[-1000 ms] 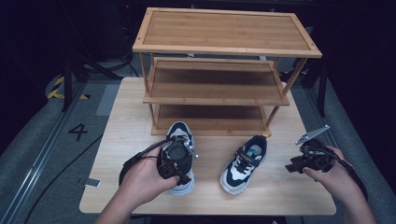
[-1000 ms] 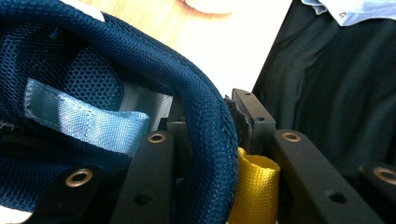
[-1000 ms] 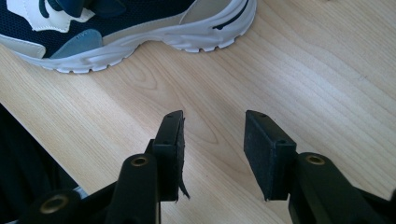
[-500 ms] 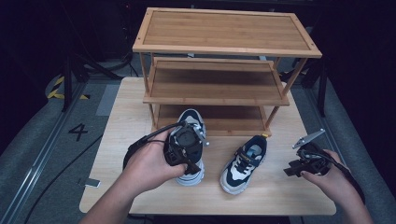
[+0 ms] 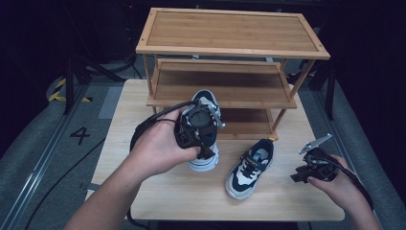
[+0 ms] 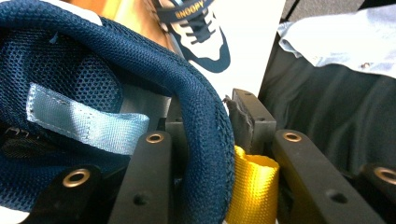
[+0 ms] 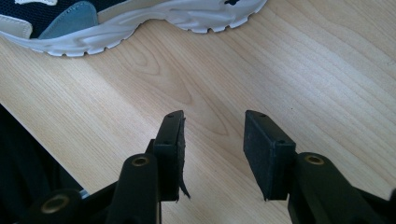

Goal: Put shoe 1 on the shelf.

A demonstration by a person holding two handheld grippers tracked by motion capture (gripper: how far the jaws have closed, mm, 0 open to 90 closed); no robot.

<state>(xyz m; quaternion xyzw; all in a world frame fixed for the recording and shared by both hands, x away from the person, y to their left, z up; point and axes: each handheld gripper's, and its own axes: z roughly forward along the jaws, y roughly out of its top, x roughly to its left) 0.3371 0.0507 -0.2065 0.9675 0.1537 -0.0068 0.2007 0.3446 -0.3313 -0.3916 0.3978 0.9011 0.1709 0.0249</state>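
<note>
Left gripper (image 5: 201,125): clamped on the navy mesh sneaker's (image 5: 207,139) heel collar — keep it level, toe towards the bamboo shoe rack (image 5: 230,72) ahead.
Right gripper (image 7: 212,149): jaws apart, empty — keep clear.

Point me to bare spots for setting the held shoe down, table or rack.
Free: the rack's top shelf and middle shelf, both bare; the table left of the rack; the front strip near the right gripper. Crowded: table centre, where the left gripper holds one shoe beside the other shoe.
</note>
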